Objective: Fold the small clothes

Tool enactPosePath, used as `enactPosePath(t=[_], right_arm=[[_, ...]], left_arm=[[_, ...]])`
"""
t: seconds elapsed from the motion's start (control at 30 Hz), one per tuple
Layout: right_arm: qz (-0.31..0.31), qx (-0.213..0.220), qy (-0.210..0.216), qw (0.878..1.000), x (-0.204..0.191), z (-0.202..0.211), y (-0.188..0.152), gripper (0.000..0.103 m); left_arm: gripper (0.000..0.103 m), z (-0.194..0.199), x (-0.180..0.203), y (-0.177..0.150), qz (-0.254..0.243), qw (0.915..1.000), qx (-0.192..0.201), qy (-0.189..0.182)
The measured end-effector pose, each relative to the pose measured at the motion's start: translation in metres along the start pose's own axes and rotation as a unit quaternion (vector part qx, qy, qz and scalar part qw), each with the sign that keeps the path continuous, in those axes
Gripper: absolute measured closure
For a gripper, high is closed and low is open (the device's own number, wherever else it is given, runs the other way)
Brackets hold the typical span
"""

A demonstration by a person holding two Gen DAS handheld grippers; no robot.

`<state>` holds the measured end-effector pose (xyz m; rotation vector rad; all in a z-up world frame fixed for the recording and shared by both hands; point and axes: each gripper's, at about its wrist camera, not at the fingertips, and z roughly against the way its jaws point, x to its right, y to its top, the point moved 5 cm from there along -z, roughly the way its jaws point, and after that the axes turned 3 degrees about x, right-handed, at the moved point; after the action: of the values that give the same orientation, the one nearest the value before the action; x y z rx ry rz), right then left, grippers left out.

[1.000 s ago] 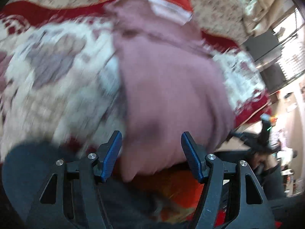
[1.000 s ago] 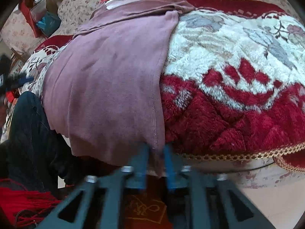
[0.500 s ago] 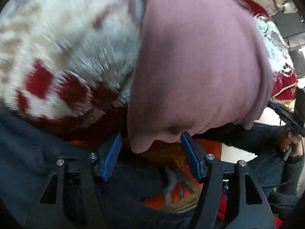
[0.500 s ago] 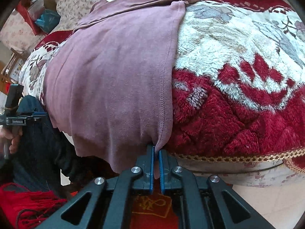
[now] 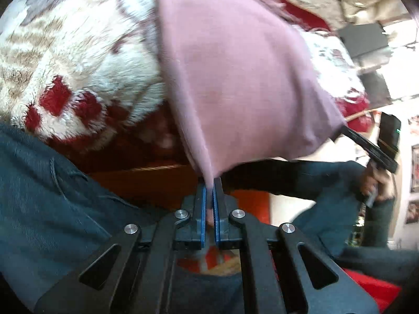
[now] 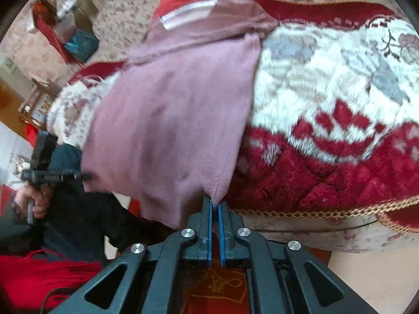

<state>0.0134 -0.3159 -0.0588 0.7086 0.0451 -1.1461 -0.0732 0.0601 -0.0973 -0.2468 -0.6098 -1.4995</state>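
Observation:
A mauve pink garment [image 5: 235, 73] lies on a red and white plush blanket [image 5: 65, 60] and hangs over its near edge. My left gripper [image 5: 209, 183] is shut on the garment's lower left corner. My right gripper [image 6: 214, 202] is shut on the lower right corner of the same garment [image 6: 170, 120]. A pale label band [image 6: 188, 11] shows at the garment's far end. The right gripper also shows in the left wrist view [image 5: 366, 144], and the left gripper shows in the right wrist view [image 6: 52, 176].
The blanket [image 6: 327, 99] has a gold braided edge [image 6: 314, 212] along the front. The person's dark trousers [image 5: 39, 196] fill the lower left. A red fringed cloth [image 6: 39, 274] lies low on the left. Boxes and bags [image 6: 76, 39] stand at the back left.
My left gripper was open around the garment's hanging corner and has shut on it. My right gripper stays shut on its corner, and the garment's lower edge is now lifted and stretched between both.

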Motion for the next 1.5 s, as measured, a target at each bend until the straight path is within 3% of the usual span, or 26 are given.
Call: enactPosePath(t=[0.1,0.27,0.43,0.53,0.57,0.63,0.67,0.7,0.87,0.97,1.0,1.07,1.2,1.3,1.4,1.5], right_arm=[[0.002,0.035,0.008,0.999,0.000,0.021,0.011,0.100],[0.006,0.091,0.009,0.996,0.004,0.046,0.039,0.100],[0.008,0.096,0.000,0.995,0.001,0.047,0.052,0.100],[0.009,0.096,0.001,0.995,-0.002,0.043,0.050,0.100],[0.008,0.094,0.001,0.996,-0.001,0.042,0.050,0.100],[0.003,0.092,-0.001,0.996,0.003,0.038,0.048,0.100],[0.002,0.090,-0.004,0.996,0.005,0.036,0.047,0.100],[-0.001,0.089,-0.006,0.996,0.007,0.034,0.047,0.100],[-0.021,0.083,-0.012,0.996,0.018,0.029,0.050,0.100],[-0.009,0.082,-0.014,0.996,0.014,0.029,0.052,0.100],[-0.008,0.081,-0.013,0.997,0.013,0.029,0.052,0.100],[-0.008,0.081,-0.013,0.997,0.013,0.028,0.051,0.100],[-0.015,0.080,-0.011,0.997,0.014,0.028,0.050,0.100],[-0.019,0.084,-0.004,0.996,0.013,0.030,0.053,0.100],[-0.020,0.098,0.007,0.995,0.012,0.037,0.063,0.100],[-0.025,0.127,0.021,0.991,0.012,0.046,0.082,0.100]], left_arm=[[0.100,0.021,0.009,0.011,0.001,0.9984,0.045,-0.033],[0.102,0.045,0.012,0.043,-0.012,0.9921,0.115,-0.048],[0.103,0.033,0.001,0.045,-0.004,0.9938,0.101,-0.047],[0.103,0.030,-0.006,0.036,0.003,0.9959,0.090,-0.002],[0.098,0.030,-0.014,0.032,0.011,0.9966,0.082,0.010],[0.079,0.020,-0.026,0.022,0.035,0.9975,0.052,0.034],[0.062,0.014,-0.031,0.016,0.038,0.9975,0.040,0.044],[0.052,0.009,-0.032,0.014,0.038,0.9975,0.030,0.052],[0.049,-0.030,-0.042,0.006,0.048,0.9967,-0.021,0.062],[0.049,-0.047,-0.049,0.007,0.086,0.9950,-0.041,0.031],[0.062,-0.046,-0.049,0.008,0.090,0.9951,-0.034,0.023],[0.099,-0.048,-0.048,0.007,0.090,0.9950,-0.039,0.018],[0.100,-0.035,-0.041,0.002,0.071,0.9969,-0.028,0.019],[0.100,-0.007,-0.022,0.001,0.050,0.9987,-0.012,-0.007],[0.100,0.037,-0.002,0.024,0.057,0.9930,0.044,-0.094],[0.100,0.085,0.010,0.058,0.050,0.9775,0.123,-0.164]])
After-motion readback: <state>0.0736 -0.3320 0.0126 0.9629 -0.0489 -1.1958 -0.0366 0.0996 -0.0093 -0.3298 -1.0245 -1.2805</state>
